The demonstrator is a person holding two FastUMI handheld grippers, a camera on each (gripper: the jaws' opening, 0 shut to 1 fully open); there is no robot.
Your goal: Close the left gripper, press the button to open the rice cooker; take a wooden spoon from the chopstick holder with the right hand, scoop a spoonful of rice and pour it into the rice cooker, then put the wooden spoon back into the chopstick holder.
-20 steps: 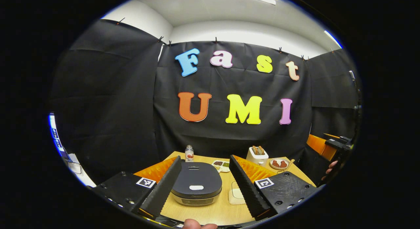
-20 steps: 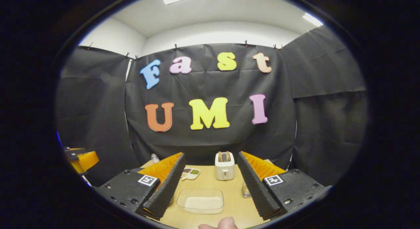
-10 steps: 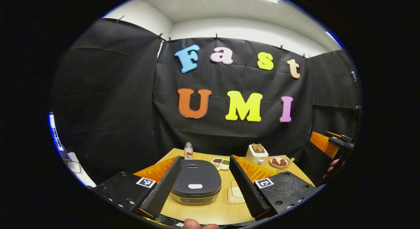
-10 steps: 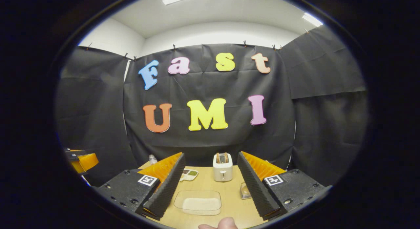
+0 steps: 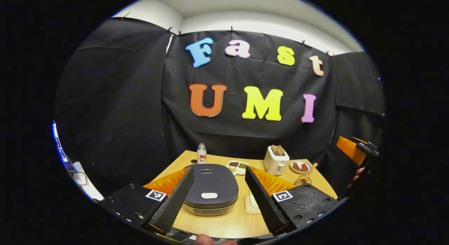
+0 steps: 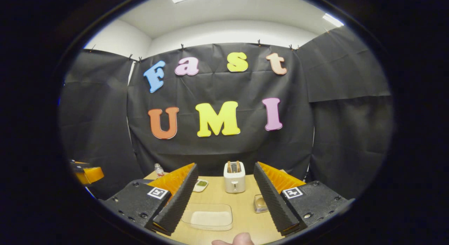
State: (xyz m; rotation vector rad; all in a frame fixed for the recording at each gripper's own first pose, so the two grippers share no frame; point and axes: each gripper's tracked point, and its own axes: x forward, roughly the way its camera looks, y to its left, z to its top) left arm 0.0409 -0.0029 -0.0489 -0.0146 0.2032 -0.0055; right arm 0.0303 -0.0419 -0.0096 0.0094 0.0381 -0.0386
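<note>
The dark rice cooker (image 5: 210, 185) sits with its lid down on the wooden table (image 5: 231, 222), its white button (image 5: 209, 195) facing me. My left gripper (image 5: 219, 172) is open above and short of it, one finger on each side of the cooker. A wooden spoon (image 5: 310, 169) leans in the wire chopstick holder (image 5: 301, 180) at the right. My right gripper (image 6: 225, 170) is open over a clear container of rice (image 6: 208, 217). The holder (image 6: 260, 203) peeks out beside its right finger. The right gripper (image 5: 357, 150) and the hand holding it also appear at the far right of the left gripper view.
At the back stand a white toaster (image 5: 276, 160), a plate of food (image 5: 300, 166), a divided dish (image 5: 237, 166) and a small bottle (image 5: 201, 153). The left gripper (image 6: 86, 173) appears at the left edge of the right gripper view. Black cloth walls ring the table.
Both views have tipped downward a little, so more of the table shows. The wooden spoon and holder have come into the left gripper view. Both grippers remain open.
</note>
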